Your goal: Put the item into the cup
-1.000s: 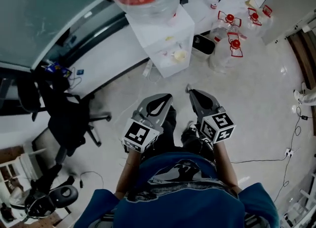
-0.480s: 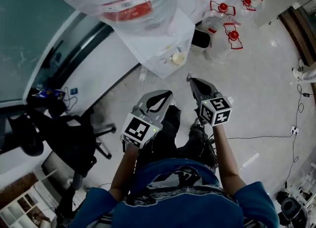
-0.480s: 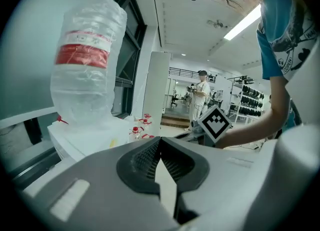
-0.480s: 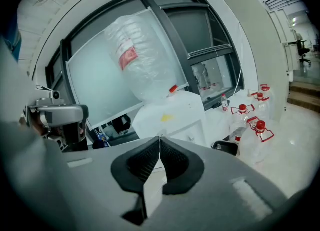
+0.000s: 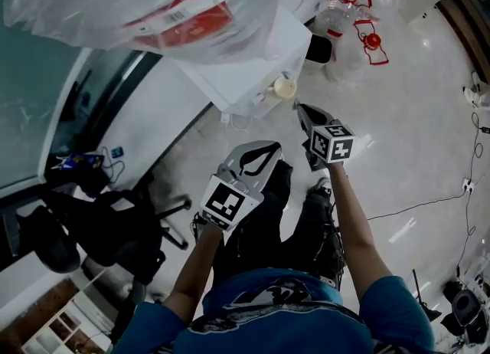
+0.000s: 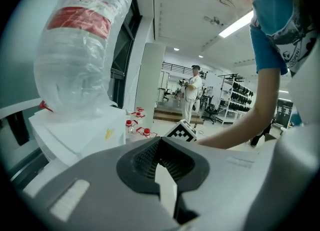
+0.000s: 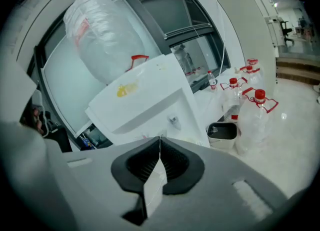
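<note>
A cream paper cup [image 5: 285, 86] stands in the bay of a white water dispenser [image 5: 245, 61]. My right gripper [image 5: 300, 107] is just below the cup in the head view, close to it but apart. It is shut on a white tea bag [image 7: 154, 182], whose string runs up between the pads. In the right gripper view the dispenser [image 7: 145, 100] lies ahead, with its spout [image 7: 174, 120] just above the jaw tips; the cup is hidden there. My left gripper [image 5: 274, 148] is further back, shut on a flat white paper piece [image 6: 166, 185].
A large clear water bottle [image 5: 153, 0] sits on top of the dispenser. Several red-capped water jugs [image 5: 348, 8] and a black bin [image 5: 319, 48] stand on the floor to its right. A black office chair [image 5: 115, 222] is at the left. A person [image 6: 191, 87] stands far off.
Both grippers have moved forward and down toward the dispenser. The right gripper has gone further and now sits close under the cup. Both stay shut.
</note>
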